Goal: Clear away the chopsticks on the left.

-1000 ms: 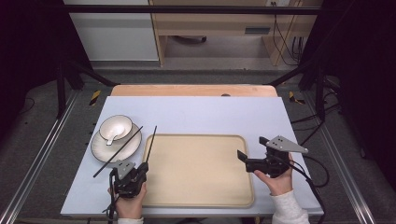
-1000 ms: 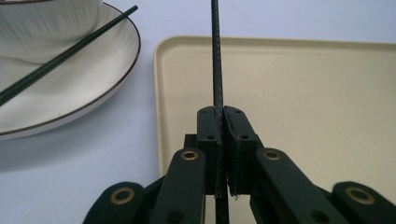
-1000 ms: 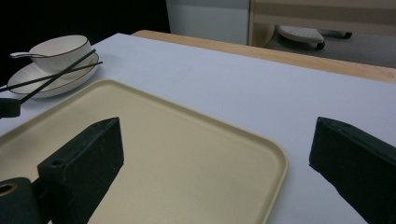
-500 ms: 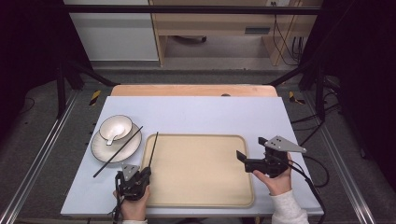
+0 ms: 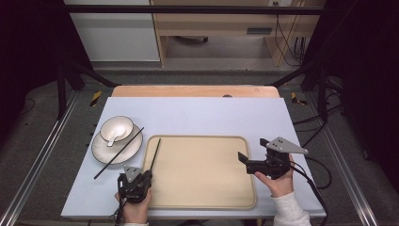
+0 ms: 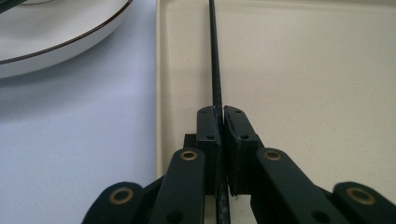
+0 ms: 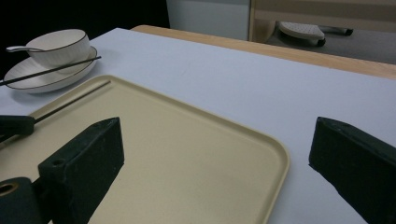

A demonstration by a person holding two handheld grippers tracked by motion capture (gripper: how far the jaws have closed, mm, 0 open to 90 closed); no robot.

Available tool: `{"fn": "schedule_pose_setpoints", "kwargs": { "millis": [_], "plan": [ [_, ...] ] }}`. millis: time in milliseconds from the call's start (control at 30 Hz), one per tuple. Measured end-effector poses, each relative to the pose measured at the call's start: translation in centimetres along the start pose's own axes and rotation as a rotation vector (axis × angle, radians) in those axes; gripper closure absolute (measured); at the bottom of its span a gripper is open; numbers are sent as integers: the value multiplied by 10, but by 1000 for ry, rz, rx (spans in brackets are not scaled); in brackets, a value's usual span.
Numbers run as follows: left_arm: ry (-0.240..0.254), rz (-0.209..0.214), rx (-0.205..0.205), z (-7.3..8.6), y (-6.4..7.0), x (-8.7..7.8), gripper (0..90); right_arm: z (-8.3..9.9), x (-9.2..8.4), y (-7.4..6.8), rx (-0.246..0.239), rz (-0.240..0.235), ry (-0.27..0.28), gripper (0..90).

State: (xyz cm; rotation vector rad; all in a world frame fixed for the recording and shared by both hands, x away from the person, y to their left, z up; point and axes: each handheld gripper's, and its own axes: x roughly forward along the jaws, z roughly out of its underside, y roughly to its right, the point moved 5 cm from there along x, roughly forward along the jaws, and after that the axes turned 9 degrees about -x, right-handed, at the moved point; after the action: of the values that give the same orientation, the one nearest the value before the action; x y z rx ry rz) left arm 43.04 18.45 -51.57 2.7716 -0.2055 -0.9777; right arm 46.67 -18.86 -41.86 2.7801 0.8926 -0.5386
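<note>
Far left on the tabletop [image 5: 197,113]: white bowl [image 5: 116,129] w/ a spoon [image 5: 111,139] in it sits on a dark-rimmed plate [image 5: 104,149], one black chopstick [image 5: 118,153] lying diagonally across the plate w/ its near end on the tabletop. Left claw [image 5: 147,174] is clamped on a 2nd chopstick [image 5: 155,152] near its near end, stick running fwd along the left inside edge of the beige tray [image 5: 202,197], low over it; can't tell if it touches. Right claw [image 5: 243,159] is wide open, gripping nothing, over the tray's right edge w/ jaws pointing left.
</note>
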Motion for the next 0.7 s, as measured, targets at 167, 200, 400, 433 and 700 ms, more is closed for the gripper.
{"fn": "schedule_pose_setpoints", "kwargs": {
  "millis": [167, 200, 400, 433, 700],
  "plan": [
    [-4, 3, 10, -1, 1, 0, 831, 0, -1, 1, -5, 2, 3, 35],
    [-4, 3, 10, -1, 1, 0, 825, 0, -1, 1, -5, 2, 3, 35],
    [22, 24, 25, -11, 2, -9, 778, -1, -3, 2, -5, 5, 8, 35],
    [28, 30, 32, -14, 3, -10, 768, -1, -3, 2, -6, 4, 9, 35],
    [85, 82, 71, -45, 0, -24, 653, -2, -4, 2, 0, 8, 8, 35]
  ]
}}
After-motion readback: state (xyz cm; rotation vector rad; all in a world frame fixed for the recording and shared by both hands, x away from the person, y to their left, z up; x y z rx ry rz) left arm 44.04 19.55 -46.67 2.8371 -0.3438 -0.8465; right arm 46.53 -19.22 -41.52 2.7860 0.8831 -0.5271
